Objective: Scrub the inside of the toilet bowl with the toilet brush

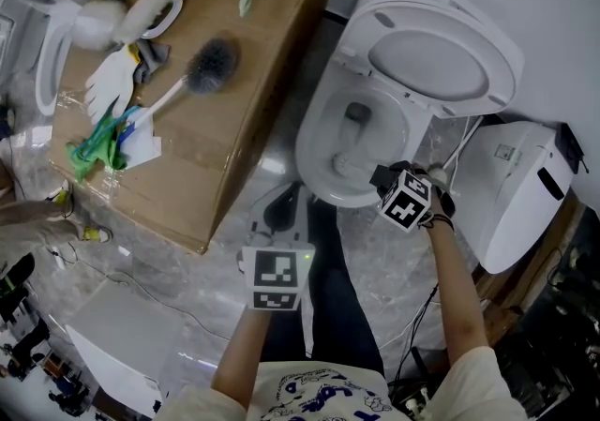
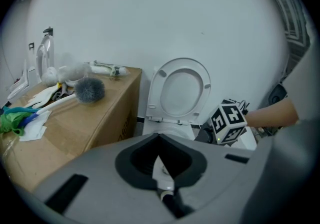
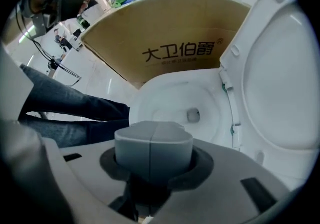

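Note:
The white toilet bowl (image 1: 319, 119) stands with its lid (image 1: 441, 58) raised; the inside holds nothing but the drain (image 3: 193, 114). The toilet brush (image 1: 211, 63), grey bristles on a white handle, lies on top of the cardboard box (image 1: 234, 128) left of the toilet, also seen in the left gripper view as the brush (image 2: 90, 90). My right gripper (image 1: 382, 177) hovers at the bowl's near right rim, jaws shut and empty (image 3: 153, 135). My left gripper (image 1: 279, 250) is held back in front of the bowl, away from the brush; its jaws (image 2: 160, 168) show only as a dark recess.
White gloves (image 1: 117, 77), a green cloth (image 1: 98, 142) and bottles lie on the box with the brush. A white unit (image 1: 520, 194) stands right of the toilet, a spare seat (image 1: 47, 53) at far left. The person's dark-trousered legs (image 1: 328, 278) face the bowl. Cables run over the marble floor.

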A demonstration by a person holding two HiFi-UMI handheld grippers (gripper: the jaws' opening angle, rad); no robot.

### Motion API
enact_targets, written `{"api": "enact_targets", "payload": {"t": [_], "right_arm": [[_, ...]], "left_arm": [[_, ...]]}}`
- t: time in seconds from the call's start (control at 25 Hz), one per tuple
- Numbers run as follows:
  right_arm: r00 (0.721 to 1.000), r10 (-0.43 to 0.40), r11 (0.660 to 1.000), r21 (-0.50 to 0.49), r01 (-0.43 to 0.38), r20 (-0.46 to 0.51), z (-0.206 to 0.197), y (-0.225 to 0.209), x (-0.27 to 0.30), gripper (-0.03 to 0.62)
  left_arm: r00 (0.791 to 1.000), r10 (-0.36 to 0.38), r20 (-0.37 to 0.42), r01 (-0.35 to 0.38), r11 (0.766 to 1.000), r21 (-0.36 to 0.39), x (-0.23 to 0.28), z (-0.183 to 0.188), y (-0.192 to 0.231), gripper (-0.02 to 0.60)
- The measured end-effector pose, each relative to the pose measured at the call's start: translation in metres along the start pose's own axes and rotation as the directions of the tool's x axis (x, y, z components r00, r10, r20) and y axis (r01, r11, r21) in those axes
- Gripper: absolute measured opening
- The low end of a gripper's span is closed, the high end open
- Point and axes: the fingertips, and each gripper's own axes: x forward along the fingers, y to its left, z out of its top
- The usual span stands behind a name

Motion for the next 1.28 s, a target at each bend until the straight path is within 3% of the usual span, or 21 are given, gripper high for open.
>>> {"api": "enact_targets", "payload": {"t": [0.48,0.84,1.04,1.28], "right_arm": [[0.988,-0.152,0.977,0.148,0.151,-0.010,0.000,-0.022,0.047,0.165],[0.997,-0.067,0.991,0.114,0.071,-0.037,-0.021,-0.022,0.027,0.165],[0.981,-0.178,0.974,0.127,0.186,-0.071,-0.036,-0.050,0.025,0.164],[0.922,-0.376,0.924,0.038,0.381,-0.090,-0.037,-0.089,0.008,0.164]], "left_arm": [[1.000,0.007,-0.012,-0.007,1.000,0.001,0.000,-0.006,0.000,0.002],[1.000,0.005,-0.001,-0.005,1.000,-0.004,0.001,-0.003,-0.004,0.002],[1.000,0.006,-0.001,-0.006,1.000,-0.005,0.001,-0.002,-0.005,0.002],[1.000,0.021,-0.004,-0.021,1.000,-0.006,-0.001,-0.004,0.002,0.002]]}}
